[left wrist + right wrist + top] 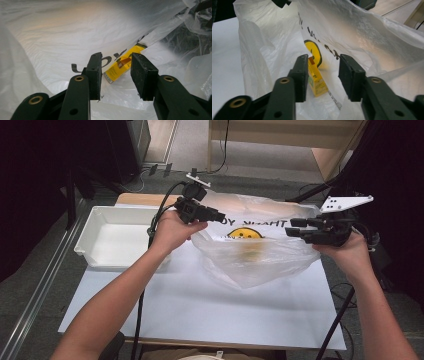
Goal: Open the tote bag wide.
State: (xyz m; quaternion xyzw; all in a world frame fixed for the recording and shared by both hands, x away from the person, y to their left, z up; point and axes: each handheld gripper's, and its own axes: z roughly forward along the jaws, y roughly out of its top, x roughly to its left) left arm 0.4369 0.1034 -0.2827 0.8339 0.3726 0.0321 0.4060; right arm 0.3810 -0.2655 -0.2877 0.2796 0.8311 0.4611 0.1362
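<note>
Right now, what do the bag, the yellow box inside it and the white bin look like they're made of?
The bag: thin plastic film, translucent and crinkly, glossy where light hits, with black lettering and a yellow smiley printed on it.
The yellow box: probably printed cardboard, going by its sharp folded edges, matte faces and barcode.
The white bin: likely rigid moulded plastic, smooth, with rounded corners and a rolled rim.

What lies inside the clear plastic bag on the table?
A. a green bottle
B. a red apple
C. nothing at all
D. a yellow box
D: a yellow box rests inside the plastic bag, seen past the jaws in both gripper views, lying near the bag's printed smiley face.
</note>
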